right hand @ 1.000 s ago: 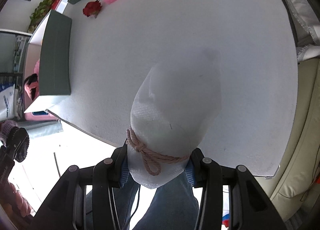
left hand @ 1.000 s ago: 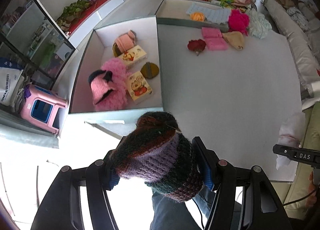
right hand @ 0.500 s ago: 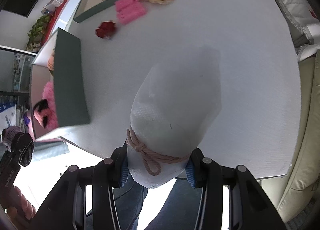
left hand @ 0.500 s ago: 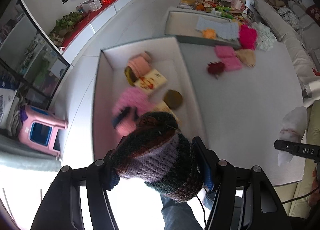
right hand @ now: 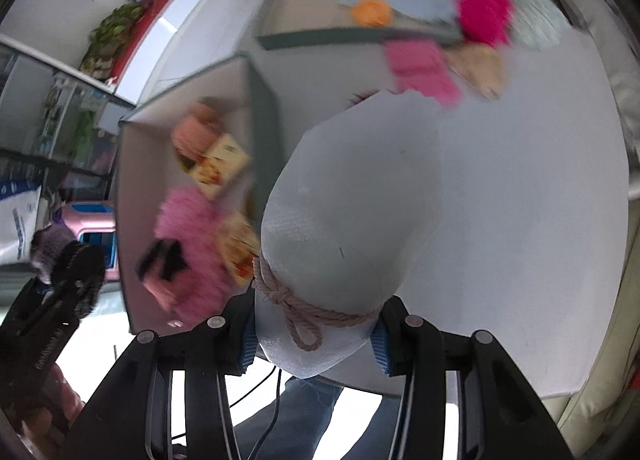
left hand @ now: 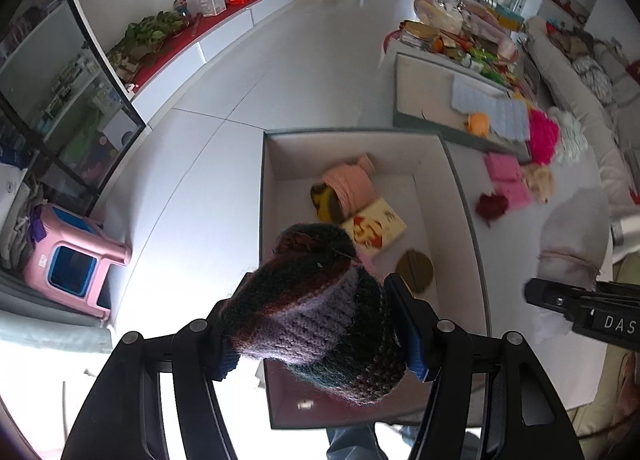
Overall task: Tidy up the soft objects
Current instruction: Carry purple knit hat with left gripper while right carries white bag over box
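Bright, even daylight. Floor [left hand: 168, 356] glare overexposed at lower left. Right wrist view motion-blurred; both views show strong fisheye distortion with dark corners.

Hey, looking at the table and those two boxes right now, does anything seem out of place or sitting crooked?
Yes. At the far box, a bright pink fluffy item and a pale blue quilted cloth hang over its near right corner instead of lying inside. Pink pads, a tan item and a dark red flower lie loose on the table.
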`<state>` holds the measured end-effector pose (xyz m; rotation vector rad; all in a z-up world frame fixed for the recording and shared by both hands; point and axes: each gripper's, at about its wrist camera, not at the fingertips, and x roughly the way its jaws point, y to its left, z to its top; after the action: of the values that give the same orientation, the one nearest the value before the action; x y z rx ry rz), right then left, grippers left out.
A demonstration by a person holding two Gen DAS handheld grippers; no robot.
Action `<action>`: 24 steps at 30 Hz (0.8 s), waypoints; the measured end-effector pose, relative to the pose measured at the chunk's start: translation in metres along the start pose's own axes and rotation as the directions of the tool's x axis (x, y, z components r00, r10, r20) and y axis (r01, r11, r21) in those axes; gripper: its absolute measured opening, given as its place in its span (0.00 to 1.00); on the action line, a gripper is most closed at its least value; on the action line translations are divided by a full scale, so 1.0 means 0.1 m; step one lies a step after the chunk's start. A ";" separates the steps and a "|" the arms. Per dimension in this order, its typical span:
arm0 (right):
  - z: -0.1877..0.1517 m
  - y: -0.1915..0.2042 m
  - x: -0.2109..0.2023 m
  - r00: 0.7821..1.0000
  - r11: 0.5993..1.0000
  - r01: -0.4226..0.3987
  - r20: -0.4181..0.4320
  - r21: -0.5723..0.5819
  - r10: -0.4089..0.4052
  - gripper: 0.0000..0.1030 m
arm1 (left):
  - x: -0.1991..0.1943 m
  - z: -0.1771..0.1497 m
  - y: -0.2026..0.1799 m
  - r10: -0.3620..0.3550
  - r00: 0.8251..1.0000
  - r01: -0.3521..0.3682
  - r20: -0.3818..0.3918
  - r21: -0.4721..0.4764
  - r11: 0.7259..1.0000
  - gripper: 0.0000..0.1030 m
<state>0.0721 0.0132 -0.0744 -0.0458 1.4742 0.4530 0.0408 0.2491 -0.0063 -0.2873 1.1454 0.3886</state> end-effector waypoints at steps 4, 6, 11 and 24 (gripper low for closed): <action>0.28 0.47 0.01 1.000 0.998 -0.025 0.013 -0.066 0.026 0.47 | 0.13 0.13 0.06 -0.002 1.000 0.002 -0.003 -0.020 1.000 0.63; 0.41 0.64 0.04 1.000 0.996 -0.023 0.017 -0.086 0.025 0.47 | 0.21 0.17 0.08 0.001 1.000 -0.002 -0.013 -0.030 1.000 0.63; 0.66 0.92 0.17 1.000 0.992 -0.010 0.018 -0.122 0.012 0.47 | 0.45 0.26 0.13 0.021 0.999 -0.023 -0.043 -0.061 0.998 0.63; 0.94 1.12 0.69 0.999 0.984 0.017 -0.043 -0.178 -0.025 0.47 | 0.83 0.34 0.06 0.028 0.995 -0.034 -0.095 -0.054 0.998 0.63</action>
<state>0.1270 0.1622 -0.1030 -0.2142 1.4731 0.5690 0.0956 0.2816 -0.0694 -0.3401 1.2344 0.4388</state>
